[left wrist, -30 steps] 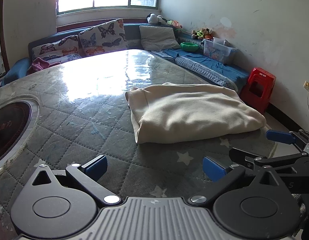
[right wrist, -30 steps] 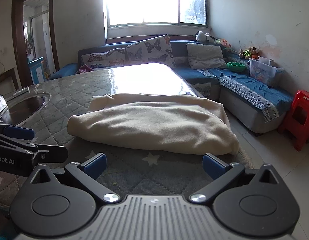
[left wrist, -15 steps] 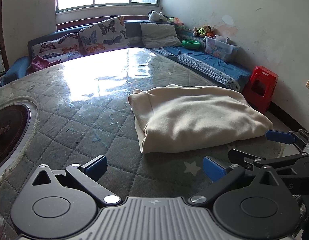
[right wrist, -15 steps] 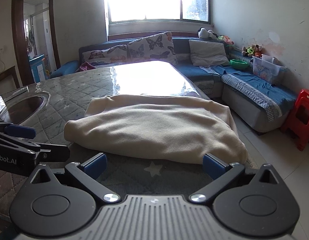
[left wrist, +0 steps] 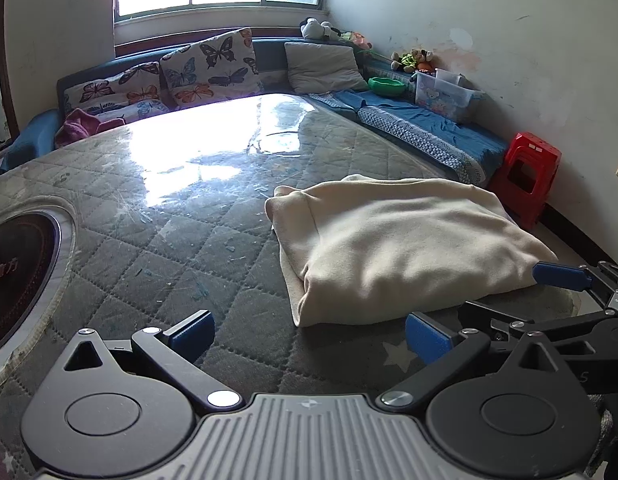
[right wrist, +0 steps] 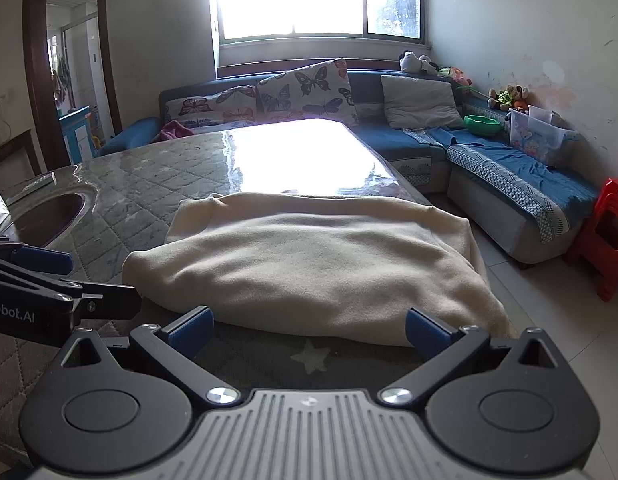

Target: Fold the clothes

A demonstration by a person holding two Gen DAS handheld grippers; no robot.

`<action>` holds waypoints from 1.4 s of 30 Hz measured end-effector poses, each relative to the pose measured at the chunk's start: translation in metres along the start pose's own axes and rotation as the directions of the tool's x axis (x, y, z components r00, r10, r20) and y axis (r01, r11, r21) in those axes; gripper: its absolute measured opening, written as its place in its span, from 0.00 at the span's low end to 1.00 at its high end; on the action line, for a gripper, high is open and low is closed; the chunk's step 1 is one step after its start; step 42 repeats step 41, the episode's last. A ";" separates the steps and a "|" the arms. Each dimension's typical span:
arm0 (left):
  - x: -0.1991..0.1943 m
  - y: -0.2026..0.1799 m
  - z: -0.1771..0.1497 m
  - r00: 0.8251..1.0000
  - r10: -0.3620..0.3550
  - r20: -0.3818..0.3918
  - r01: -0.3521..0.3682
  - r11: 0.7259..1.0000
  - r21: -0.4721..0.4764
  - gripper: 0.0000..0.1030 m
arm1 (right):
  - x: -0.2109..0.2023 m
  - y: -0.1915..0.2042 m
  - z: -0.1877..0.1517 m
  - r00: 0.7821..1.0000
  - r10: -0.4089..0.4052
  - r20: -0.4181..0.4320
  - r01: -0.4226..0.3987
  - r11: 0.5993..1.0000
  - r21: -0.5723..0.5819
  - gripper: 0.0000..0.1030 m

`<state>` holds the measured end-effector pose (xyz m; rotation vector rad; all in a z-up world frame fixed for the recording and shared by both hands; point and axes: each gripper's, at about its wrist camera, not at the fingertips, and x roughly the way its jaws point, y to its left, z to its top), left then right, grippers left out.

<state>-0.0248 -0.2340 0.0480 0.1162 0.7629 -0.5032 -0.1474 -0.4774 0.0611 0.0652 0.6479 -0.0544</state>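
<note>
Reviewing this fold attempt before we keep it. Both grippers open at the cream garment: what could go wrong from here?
1. The cream garment lies near the table's right edge; a pull that way may drag it off.
2. It is already bundled thick, so the right gripper may pinch only the top layer.
3. The left gripper sits close beside the right; they could collide.

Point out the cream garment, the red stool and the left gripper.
cream garment (right wrist: 309, 264): right wrist view, middle of its folded top layer.
red stool (left wrist: 527, 168): left wrist view, front face below the seat.
left gripper (left wrist: 309, 334): left wrist view, midway between its blue fingertips, which stand apart.
</note>
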 end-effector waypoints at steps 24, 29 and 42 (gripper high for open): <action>0.021 0.015 0.012 0.999 0.016 -0.032 -0.017 0.999 -0.030 1.00 | 0.028 -0.003 0.013 0.999 0.013 -0.033 -0.013 1.000 -0.003 1.00; 0.023 0.018 0.014 0.999 0.019 -0.034 -0.020 0.999 -0.042 1.00 | 0.031 -0.002 0.014 0.999 0.022 -0.033 -0.022 1.000 -0.009 1.00; 0.024 0.018 0.016 1.000 0.017 -0.021 -0.018 0.999 -0.039 1.00 | 0.031 -0.003 0.014 0.999 0.033 -0.035 -0.033 0.999 -0.015 1.00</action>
